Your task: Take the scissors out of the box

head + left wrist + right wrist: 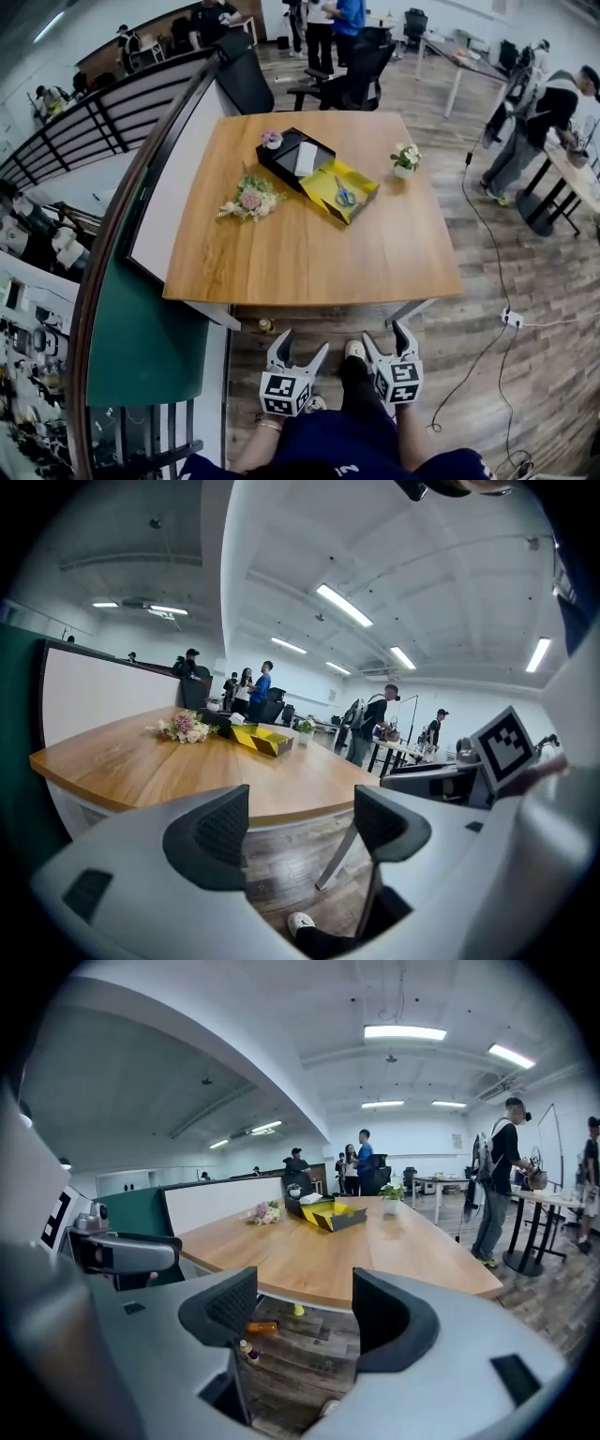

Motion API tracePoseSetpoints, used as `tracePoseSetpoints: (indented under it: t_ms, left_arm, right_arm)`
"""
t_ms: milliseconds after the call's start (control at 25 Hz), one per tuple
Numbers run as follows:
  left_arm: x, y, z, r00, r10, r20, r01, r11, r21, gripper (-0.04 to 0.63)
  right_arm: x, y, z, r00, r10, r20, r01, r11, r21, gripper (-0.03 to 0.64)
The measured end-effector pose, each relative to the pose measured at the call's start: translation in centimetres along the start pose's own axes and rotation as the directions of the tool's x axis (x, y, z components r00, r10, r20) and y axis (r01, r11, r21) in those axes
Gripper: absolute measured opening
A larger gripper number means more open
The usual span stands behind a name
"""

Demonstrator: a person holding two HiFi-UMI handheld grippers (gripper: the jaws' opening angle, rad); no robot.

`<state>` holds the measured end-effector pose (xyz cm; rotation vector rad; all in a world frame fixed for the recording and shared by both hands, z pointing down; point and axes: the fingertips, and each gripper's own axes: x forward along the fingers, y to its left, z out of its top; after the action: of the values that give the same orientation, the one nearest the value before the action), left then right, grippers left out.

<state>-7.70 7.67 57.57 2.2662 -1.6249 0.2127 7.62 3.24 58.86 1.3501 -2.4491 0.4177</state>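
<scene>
Open office, wooden table (309,253) dead ahead. The scissors (345,195) lie inside the yellow box (322,180), well away from both grippers. Left gripper (302,343) and right gripper (386,335) hang nearer than the box, below the table edge, jaws spread, nothing between them. Best play: come in from above, pinch the handles, lift straight up. Flowers (250,199) lie left of the box, a pot (405,159) stands right of it and a black tray (286,150) touches it behind, but none blocks the way.

Wood-plank floor (525,281), office chairs (352,70), ceiling striplights (401,1032).

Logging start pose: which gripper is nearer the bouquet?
Left. Both hang off the table's near edge; the left gripper is slightly right of the bouquet, the right gripper further right.
</scene>
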Motion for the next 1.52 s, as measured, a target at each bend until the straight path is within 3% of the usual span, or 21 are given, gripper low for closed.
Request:
tracePoseSetpoints:
  t_ms: [920,1520]
  left_arm:
    - [19.0,3.0,7.2,0.987,0.161,-0.013,-0.161,0.986,-0.042,0.341]
    - [24.6,4.9,9.0,0.98,0.196,-0.02,-0.197,0.978,-0.07,0.341]
  right_arm:
    - [17.6,-12.2,9.4,0.978,0.204,-0.04,-0.206,0.977,-0.057,0.299]
    - [22.6,-15.8,13.2,0.978,0.207,-0.023,-0.208,0.976,-0.063,0.262]
